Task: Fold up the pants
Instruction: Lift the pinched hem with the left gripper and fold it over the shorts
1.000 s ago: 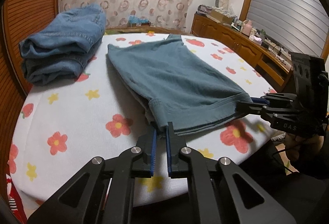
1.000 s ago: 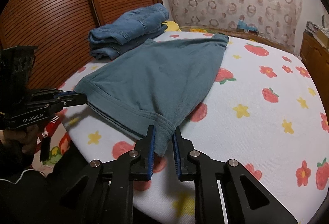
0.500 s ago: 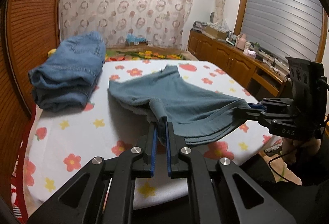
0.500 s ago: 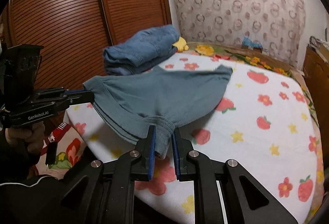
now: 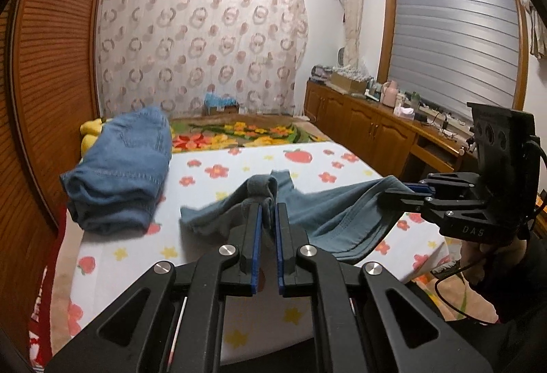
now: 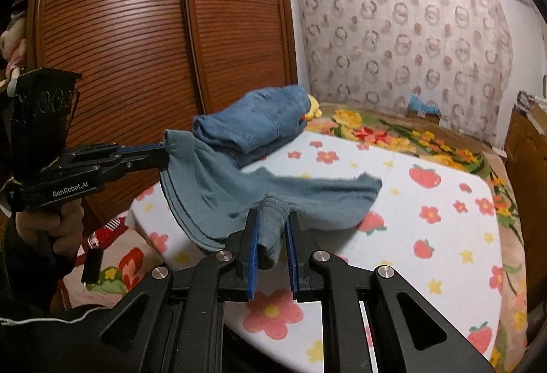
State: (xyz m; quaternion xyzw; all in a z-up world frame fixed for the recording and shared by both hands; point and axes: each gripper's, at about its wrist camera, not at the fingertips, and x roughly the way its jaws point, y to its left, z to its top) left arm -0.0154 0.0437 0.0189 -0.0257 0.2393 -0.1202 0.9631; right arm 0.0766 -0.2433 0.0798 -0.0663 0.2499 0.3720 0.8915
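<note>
Left wrist view: we hold the teal pants (image 5: pixel 345 219) off the bed (image 5: pixel 307 168), left hand-held gripper (image 5: pixel 268 219) clamped on one corner, right hand-held gripper (image 5: pixel 415 191) at 3 o'clock clamped on the other; far end drags toward 12. We judge the fold-over is underway; next, carry both corners toward 12 and lay them flat

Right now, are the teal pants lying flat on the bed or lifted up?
Partly lifted. The left gripper and right gripper each pinch a near corner of the teal pants, raising that edge; the far end rests on the bedsheet.
</note>
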